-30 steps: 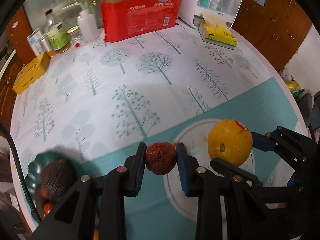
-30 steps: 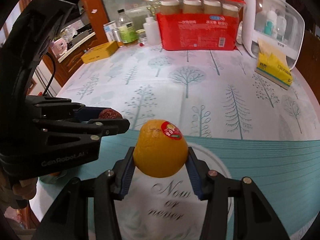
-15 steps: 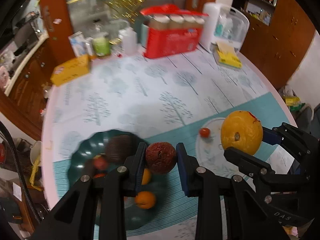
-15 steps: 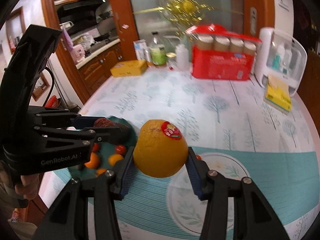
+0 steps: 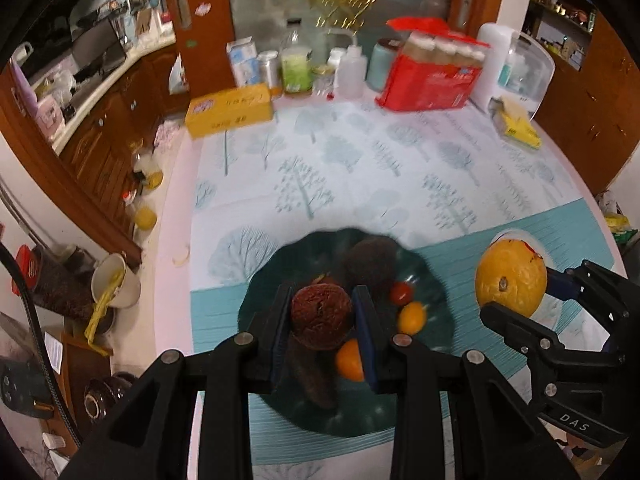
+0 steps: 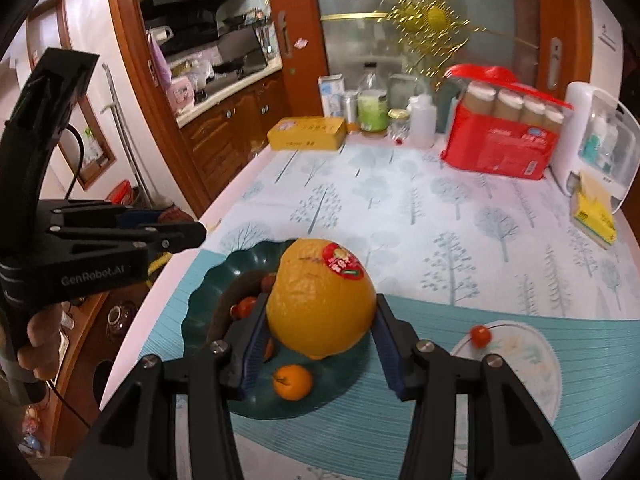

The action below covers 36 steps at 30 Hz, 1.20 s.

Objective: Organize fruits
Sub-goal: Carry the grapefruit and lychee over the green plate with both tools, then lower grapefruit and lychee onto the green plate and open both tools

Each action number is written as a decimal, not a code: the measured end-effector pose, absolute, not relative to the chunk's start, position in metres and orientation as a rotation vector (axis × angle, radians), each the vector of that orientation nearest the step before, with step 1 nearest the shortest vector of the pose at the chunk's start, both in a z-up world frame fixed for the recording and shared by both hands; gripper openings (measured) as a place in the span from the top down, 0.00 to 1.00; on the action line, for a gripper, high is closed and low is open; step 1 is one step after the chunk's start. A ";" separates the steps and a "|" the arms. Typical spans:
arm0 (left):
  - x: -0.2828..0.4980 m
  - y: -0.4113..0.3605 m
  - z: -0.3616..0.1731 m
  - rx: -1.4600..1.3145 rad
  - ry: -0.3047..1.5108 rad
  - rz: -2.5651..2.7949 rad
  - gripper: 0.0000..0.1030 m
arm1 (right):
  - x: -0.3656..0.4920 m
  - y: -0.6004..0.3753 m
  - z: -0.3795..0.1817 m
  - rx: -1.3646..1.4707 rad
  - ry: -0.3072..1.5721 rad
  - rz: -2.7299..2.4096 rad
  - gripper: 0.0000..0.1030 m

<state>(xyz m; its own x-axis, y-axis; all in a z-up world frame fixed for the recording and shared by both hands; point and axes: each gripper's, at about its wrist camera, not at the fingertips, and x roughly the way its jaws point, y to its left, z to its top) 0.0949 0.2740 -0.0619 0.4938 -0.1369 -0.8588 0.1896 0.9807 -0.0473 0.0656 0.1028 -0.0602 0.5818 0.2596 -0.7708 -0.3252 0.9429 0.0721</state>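
Left wrist view: at lower centre my left gripper [image 5: 322, 316] is clamped on a wrinkled dark red fruit [image 5: 321, 315] above the green plate [image 5: 438, 312]; it looks soft. At right, my right gripper [image 5: 516, 296] clamps the orange [image 5: 510, 278], heavier, firm, gripped across its middle.

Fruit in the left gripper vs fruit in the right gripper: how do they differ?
Colour: the dark red fruit in the left gripper is reddish-brown; the orange in the right gripper is bright orange-yellow.
Size: the orange is clearly bigger, so its jaws stand wider.
Surface: the dark red fruit looks wrinkled and bare; the orange is smoother and carries a red sticker.
Shared: both are round and clamped above the green plate.
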 end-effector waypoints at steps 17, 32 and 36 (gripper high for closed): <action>0.133 0.275 -0.159 -0.002 1.203 -0.304 0.72 | 0.099 0.145 -0.156 -0.153 1.109 0.321 0.52; 0.149 0.259 -0.173 0.001 1.227 -0.348 0.59 | 0.102 0.158 -0.157 -0.224 1.073 0.370 0.46; 0.147 0.262 -0.170 0.002 1.223 -0.339 0.46 | 0.102 0.152 -0.154 -0.199 1.075 0.361 0.45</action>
<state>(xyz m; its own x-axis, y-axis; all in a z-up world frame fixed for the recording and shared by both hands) 0.1475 0.2624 -0.1705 0.2971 -0.2540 -0.9204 0.2556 0.9500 -0.1796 0.1015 0.1525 -0.1541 0.4245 0.1906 -0.8851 -0.3824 0.9239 0.0155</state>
